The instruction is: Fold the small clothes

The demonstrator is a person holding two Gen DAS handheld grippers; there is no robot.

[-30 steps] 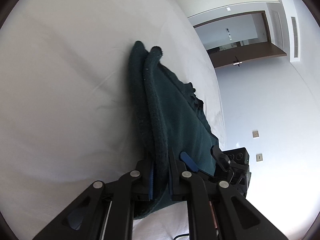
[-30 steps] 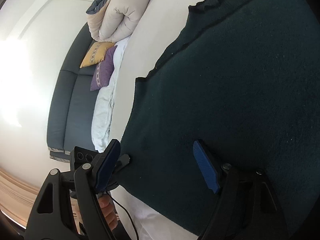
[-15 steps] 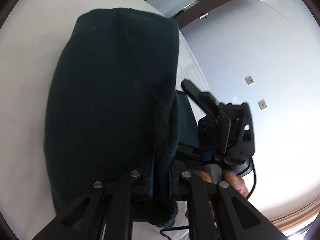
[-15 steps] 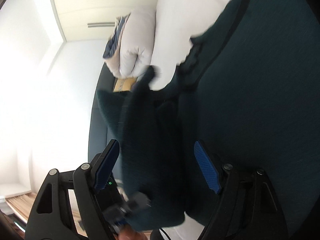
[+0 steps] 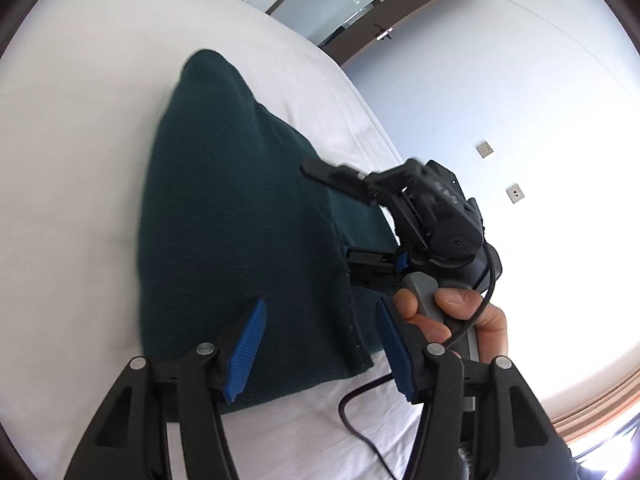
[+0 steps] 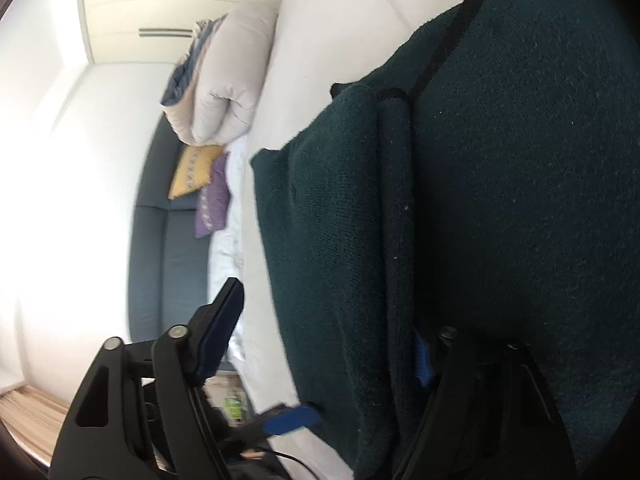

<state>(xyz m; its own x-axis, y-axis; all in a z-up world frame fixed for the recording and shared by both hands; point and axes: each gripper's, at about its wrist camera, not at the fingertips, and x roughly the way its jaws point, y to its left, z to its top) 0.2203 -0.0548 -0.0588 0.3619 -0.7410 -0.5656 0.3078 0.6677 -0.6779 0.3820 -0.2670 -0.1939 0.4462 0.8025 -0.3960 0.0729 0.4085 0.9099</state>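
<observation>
A dark green knitted garment (image 5: 236,216) lies folded over on the white bed (image 5: 72,128). My left gripper (image 5: 320,344) is open, its blue pads on either side of the garment's near folded edge. My right gripper (image 5: 360,220) shows in the left wrist view at the garment's right side, held by a hand (image 5: 452,316). In the right wrist view the garment (image 6: 500,200) fills the right half; my right gripper (image 6: 320,344) is open, with one finger under the folded layer and the other finger (image 6: 218,336) free at the left.
A rolled beige duvet (image 6: 228,84) lies at the bed's head. A grey sofa (image 6: 160,248) with a yellow cushion (image 6: 192,172) and a purple cushion (image 6: 212,204) stands beyond the bed edge. A black cable (image 5: 360,424) trails on the sheet. A wall with sockets (image 5: 514,194) is at the right.
My left gripper carried a flap of the garment over onto the rest and then opened, letting it go. The flap now lies flat. The right gripper stayed open.
</observation>
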